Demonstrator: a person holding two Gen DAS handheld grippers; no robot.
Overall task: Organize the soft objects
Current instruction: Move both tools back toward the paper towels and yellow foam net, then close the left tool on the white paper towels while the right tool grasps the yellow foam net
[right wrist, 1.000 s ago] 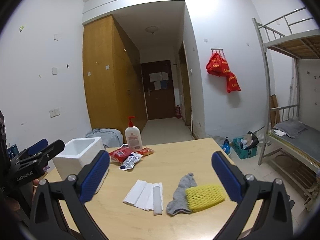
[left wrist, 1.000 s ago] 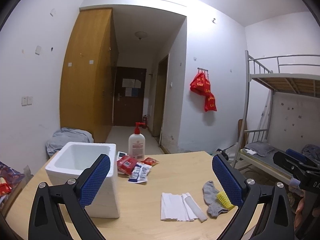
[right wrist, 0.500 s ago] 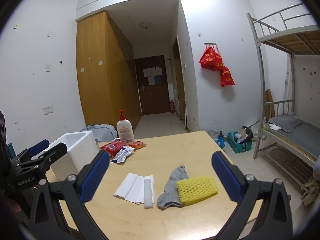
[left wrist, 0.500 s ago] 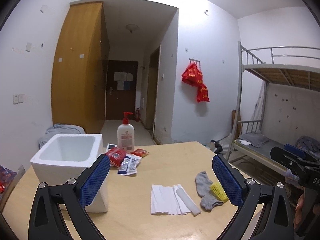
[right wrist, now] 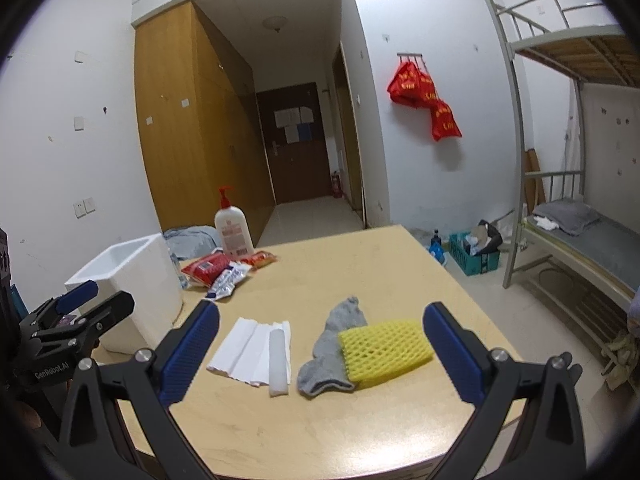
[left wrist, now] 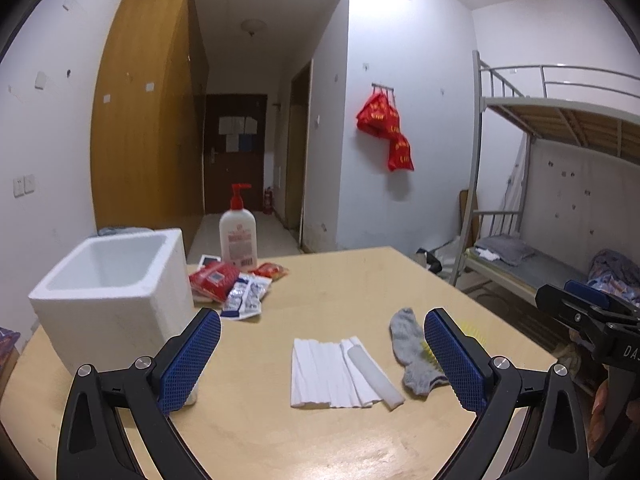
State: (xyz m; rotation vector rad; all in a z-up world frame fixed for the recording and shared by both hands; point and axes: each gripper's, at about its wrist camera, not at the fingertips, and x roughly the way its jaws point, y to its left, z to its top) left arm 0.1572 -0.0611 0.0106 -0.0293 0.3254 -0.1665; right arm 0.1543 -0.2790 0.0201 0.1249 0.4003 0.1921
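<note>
Left claw [left wrist: 322, 360] and right claw [right wrist: 320, 354]: jaws spread wide, empty, above the near edge of the wooden tabletop [right wrist: 360, 264]. Centre: white pleated foam sheet [left wrist: 324, 372] with a small foam roll [left wrist: 374, 374] lying on it. Just right: grey sock [right wrist: 330, 350], toe end under a yellow foam net sleeve [right wrist: 384, 350]; sleeve mostly hidden behind the left claw's finger in the left view. Left: white styrofoam box [left wrist: 116, 300], open top, contents unseen. Behind: snack packets [left wrist: 230, 284], labels illegible, and pump bottle [left wrist: 238, 236].
</note>
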